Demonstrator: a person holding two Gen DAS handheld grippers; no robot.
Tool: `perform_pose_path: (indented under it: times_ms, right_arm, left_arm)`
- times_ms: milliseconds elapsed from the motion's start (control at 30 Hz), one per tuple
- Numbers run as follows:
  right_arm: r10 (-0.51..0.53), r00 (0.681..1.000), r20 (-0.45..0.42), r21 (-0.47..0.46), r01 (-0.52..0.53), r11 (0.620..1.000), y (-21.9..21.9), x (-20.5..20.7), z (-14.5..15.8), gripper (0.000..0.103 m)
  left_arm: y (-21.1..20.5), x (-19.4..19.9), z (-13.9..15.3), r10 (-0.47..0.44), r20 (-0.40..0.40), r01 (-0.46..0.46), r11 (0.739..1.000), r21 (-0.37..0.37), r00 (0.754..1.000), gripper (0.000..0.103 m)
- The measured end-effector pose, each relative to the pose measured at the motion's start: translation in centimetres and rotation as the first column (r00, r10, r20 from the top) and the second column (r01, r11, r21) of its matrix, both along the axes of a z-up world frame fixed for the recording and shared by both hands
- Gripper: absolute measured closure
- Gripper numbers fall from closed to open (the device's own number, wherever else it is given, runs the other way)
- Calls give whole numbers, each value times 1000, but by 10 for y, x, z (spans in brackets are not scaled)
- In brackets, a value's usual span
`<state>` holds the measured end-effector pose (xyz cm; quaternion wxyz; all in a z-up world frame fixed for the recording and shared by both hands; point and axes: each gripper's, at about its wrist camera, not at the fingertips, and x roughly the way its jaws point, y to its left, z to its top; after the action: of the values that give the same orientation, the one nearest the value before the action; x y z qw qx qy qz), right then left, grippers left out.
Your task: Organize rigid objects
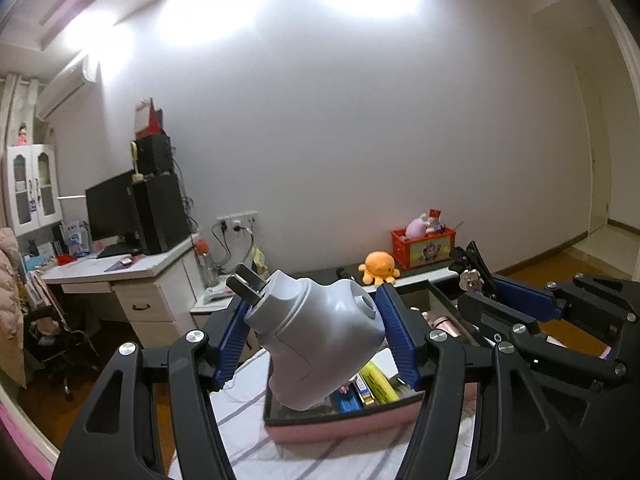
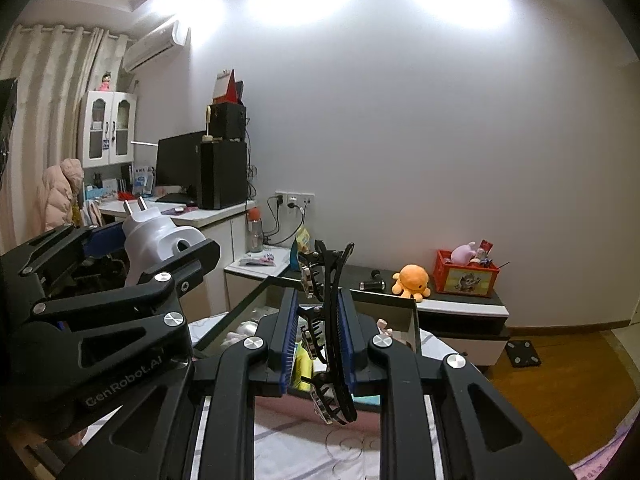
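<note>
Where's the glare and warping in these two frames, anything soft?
Left wrist: ceiling glare blows out the top, walls bow from fisheye, the white plug adapter in the left gripper reads sharp. Right wrist: same glare and bowing, the black hair claw in the right gripper looks crisp.

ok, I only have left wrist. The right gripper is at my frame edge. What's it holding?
Observer: A black claw hair clip, clamped between the fingers of the right gripper, teeth pointing left in the right wrist view.
Operator: Where is it relative to the box?
Observer: Its lower end hangs about over the near rim of the pink box.
Operator: Clear of the left gripper?
Observer: Yes. The left gripper, shut on the white plug, sits apart, off to the left.
Operator: Anything on the floor on the right?
Observer: A flat black square pad lies beside the low cabinet.
</note>
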<state>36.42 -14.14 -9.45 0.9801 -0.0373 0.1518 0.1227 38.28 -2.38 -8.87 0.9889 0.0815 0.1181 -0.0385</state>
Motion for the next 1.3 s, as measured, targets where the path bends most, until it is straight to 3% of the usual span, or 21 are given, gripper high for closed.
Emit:
perform_pose_path:
  times_ms: [200,400,567,700,800,867,933,1033,1067,1300]
  right_arm:
    - [-10,996,-89,-54,5,999,4,63,-25,83]
    - [-17,976,-217,-112,-7,994,7,117,-67,83]
    - [-13,951,-309,-93,-17,996,4,140,-91,83]
    - [-9,944,-331,-76,-17,997,1,144,-100,83]
    - [-1,944,-331,-51,-17,999,-3,140,-97,82]
    - [-22,950,-312,-50,7,999,-5,140,-89,75]
    - [-59,959,-276,-39,50,998,-10,127,-75,52]
    - [-54,969,-239,20,61,998,-20,110,-56,31]
    - [-48,972,-229,37,58,998,-22,103,-49,19]
    - [-40,992,-117,50,46,998,-13,36,-5,18]
  left_arm:
    - [-3,73,-33,-15,-122,13,1000,-13,992,40]
    - [-8,130,-78,-23,-278,23,1000,-3,960,40]
    - [-14,149,-100,-23,-347,29,999,12,938,40]
    - [-18,148,-102,-7,-346,23,999,42,938,39]
    - [-13,145,-95,10,-341,1,999,32,940,32]
    - [-8,137,-87,23,-330,-17,1000,19,944,25]
    - [2,128,-77,34,-310,-38,999,-5,950,15]
    - [16,107,-58,35,-264,-52,997,-59,964,5]
    - [20,99,-52,38,-251,-57,996,-68,967,1]
    - [30,25,-12,91,-127,-101,993,-69,988,0]
